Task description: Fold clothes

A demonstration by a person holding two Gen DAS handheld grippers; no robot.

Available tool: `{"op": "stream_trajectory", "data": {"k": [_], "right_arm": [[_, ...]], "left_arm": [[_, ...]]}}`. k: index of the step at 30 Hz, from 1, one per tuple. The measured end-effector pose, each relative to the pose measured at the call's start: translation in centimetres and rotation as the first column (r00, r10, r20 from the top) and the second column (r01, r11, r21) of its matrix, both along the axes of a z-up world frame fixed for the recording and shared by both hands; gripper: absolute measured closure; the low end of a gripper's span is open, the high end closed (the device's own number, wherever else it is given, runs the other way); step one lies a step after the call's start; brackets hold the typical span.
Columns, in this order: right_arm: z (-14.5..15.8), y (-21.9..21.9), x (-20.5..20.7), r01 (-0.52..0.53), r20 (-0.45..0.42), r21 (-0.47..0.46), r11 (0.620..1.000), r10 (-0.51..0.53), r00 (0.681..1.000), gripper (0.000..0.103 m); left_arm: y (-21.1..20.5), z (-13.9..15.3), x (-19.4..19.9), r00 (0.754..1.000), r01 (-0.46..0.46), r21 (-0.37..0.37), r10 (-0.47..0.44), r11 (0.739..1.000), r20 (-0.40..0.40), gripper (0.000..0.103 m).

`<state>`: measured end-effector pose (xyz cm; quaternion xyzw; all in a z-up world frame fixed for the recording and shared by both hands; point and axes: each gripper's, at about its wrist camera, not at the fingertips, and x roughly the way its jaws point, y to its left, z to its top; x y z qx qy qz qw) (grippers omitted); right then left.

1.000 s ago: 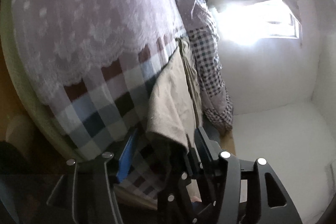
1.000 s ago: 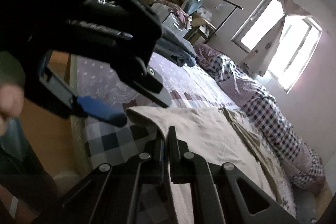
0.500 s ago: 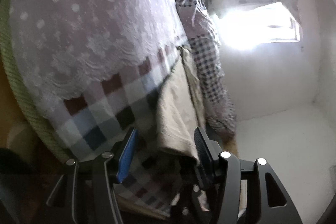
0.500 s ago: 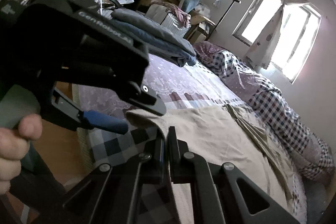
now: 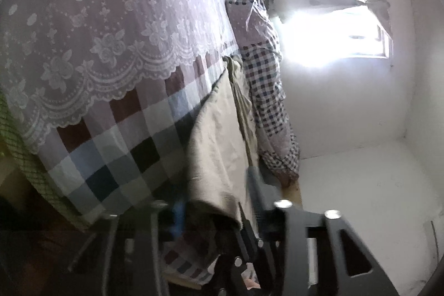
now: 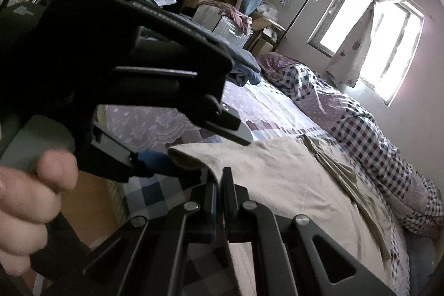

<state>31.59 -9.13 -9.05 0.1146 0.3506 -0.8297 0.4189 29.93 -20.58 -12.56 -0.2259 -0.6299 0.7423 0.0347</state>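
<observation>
While the right gripper (image 6: 219,185) clamps the beige cloth's (image 6: 291,185) near edge at lower centre, the left gripper's (image 5: 215,201) fingers straddle it apart; bed (image 5: 116,135) beneath.

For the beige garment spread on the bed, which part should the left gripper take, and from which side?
The near corner of the beige garment, approached from the foot of the bed. That corner lifts off the checked bedspread in a raised fold, so fingers can straddle it. The right gripper is shut on the neighbouring edge. The left gripper stands open around the hem.
</observation>
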Motion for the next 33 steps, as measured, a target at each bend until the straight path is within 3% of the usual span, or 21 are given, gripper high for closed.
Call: {"op": "stream_trajectory", "data": {"k": [2, 4, 8, 10, 12, 14, 24, 33], "right_arm": [[-0.1, 0.0, 0.0, 0.001, -0.005, 0.001, 1.0, -0.001, 1.0, 0.101], [-0.3, 0.0, 0.0, 0.0, -0.011, 0.005, 1.0, 0.0, 1.0, 0.101], [-0.6, 0.1, 0.2, 0.007, -0.049, 0.017, 1.0, -0.007, 0.999, 0.101], [-0.8, 0.3, 0.5, 0.019, -0.074, 0.021, 1.0, -0.017, 0.997, 0.093], [-1.1, 0.6, 0.8, 0.033, -0.103, 0.023, 0.999, -0.031, 0.994, 0.072], [-1.3, 1.0, 1.0, 0.048, -0.129, 0.025, 0.999, -0.045, 0.991, 0.062], [-2.5, 4.3, 0.4, 0.157, -0.272, 0.084, 0.984, -0.129, 0.954, 0.062], [-3.4, 11.5, -1.8, 0.319, -0.298, 0.155, 0.935, -0.264, 0.917, 0.062]], "left_arm": [[0.0, 0.3, 0.0, 1.0, 0.001, -0.022, -0.001, 1.0, 0.004, 0.089], [0.1, 0.7, 0.2, 1.0, 0.005, -0.041, -0.005, 0.999, 0.001, 0.097], [0.0, 1.6, 0.4, 1.0, 0.011, -0.074, -0.01, 0.997, 0.009, 0.099], [-0.1, 2.2, 0.4, 1.0, 0.017, -0.089, -0.016, 0.996, 0.012, 0.099], [-0.2, 3.1, 0.4, 0.999, 0.032, -0.112, -0.031, 0.993, 0.007, 0.099], [-0.3, 4.0, 0.2, 0.999, 0.046, -0.141, -0.046, 0.989, 0.003, 0.099], [0.1, 7.7, -1.0, 0.996, 0.088, -0.197, -0.091, 0.976, -0.009, 0.1], [0.3, 10.2, -1.1, 0.996, 0.081, -0.225, -0.089, 0.971, -0.024, 0.1]]}}
